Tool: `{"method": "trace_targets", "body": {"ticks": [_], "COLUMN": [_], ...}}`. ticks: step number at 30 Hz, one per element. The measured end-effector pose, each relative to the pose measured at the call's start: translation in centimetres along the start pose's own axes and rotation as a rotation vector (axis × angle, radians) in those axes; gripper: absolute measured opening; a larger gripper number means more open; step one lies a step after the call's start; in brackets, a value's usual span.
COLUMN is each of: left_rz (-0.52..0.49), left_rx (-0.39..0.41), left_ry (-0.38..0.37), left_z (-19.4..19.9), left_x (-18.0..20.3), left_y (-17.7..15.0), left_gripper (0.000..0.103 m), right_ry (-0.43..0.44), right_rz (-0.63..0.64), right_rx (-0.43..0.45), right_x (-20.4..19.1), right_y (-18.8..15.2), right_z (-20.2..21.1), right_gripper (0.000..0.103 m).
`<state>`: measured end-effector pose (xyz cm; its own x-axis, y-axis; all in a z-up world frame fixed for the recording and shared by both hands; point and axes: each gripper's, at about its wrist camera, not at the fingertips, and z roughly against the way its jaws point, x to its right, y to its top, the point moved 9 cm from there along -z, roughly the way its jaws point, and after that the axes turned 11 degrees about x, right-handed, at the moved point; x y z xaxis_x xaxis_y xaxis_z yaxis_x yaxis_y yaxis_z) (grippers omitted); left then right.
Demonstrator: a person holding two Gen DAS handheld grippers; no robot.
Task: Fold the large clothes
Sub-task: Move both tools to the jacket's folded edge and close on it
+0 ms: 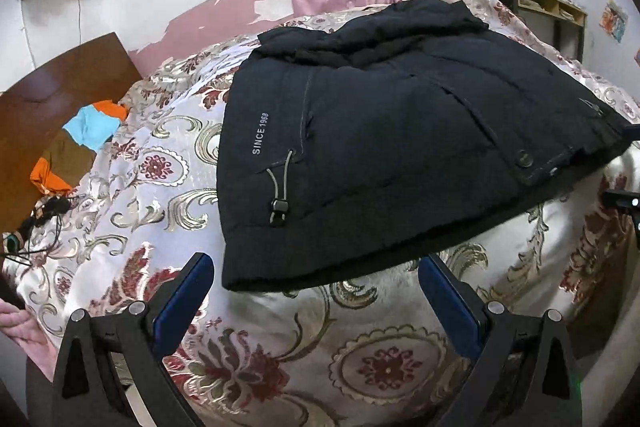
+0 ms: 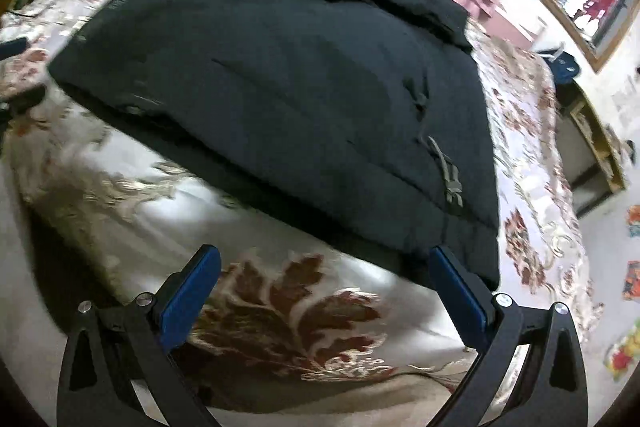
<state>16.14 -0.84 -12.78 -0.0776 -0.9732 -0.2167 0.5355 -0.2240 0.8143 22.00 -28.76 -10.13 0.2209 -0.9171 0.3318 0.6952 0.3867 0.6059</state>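
— So how far along does the folding look?

— Partly done, by the look of it. The dark jacket (image 1: 380,131) lies on the floral bedspread (image 1: 280,347) as a compact block, its upper part apparently turned in; a further fold of the hem probably remains.

— And the tools?

— Both stand wide apart, gripping nothing. The left gripper (image 1: 316,291) hovers just short of the near hem, by the corner with the drawcord toggle (image 1: 279,207). The right gripper (image 2: 324,283) sits at the opposite near corner, its right finger (image 2: 460,287) at the jacket's edge; whether it touches is unclear.
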Motion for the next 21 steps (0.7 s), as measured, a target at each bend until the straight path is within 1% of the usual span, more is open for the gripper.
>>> {"method": "trace_targets", "body": {"ticks": [3, 6, 9, 12, 14, 18, 21], "left_rz": [-0.025, -0.057, -0.087, -0.121, -0.148, -0.169, -0.161], "left_rx": [-0.001, -0.023, -0.024, -0.027, -0.041, -0.026, -0.014], "left_ry": [-0.004, -0.018, -0.021, 0.004, 0.03, 0.056, 0.075], "left_z": [-0.6, -1.1, -1.4, -1.9, -2.4, -2.6, -2.7], "left_x": [0.6, 1.4, 1.9, 2.1, 2.2, 2.2, 1.7], "left_y": [-0.6, -1.2, -1.3, -1.5, -1.9, -1.8, -1.5], "left_gripper": [0.103, 0.103, 0.103, 0.103, 0.103, 0.103, 0.103], "right_ry": [-0.028, -0.081, -0.127, -0.164, -0.171, -0.181, -0.19], "right_rz": [-0.031, 0.013, 0.043, 0.05, 0.035, -0.001, -0.033], "right_rx": [-0.005, -0.021, -0.003, 0.021, 0.028, 0.087, 0.171], "right_x": [0.4, 0.1, -0.1, 0.0, 0.3, 0.7, 1.2], "right_y": [-0.2, -0.7, -0.3, 0.2, 0.4, 0.8, 1.5], "right_z": [-0.6, -1.1, -1.1, -1.0, -1.2, -0.8, 0.2], "right_gripper": [0.101, 0.101, 0.101, 0.101, 0.101, 0.101, 0.101]}}
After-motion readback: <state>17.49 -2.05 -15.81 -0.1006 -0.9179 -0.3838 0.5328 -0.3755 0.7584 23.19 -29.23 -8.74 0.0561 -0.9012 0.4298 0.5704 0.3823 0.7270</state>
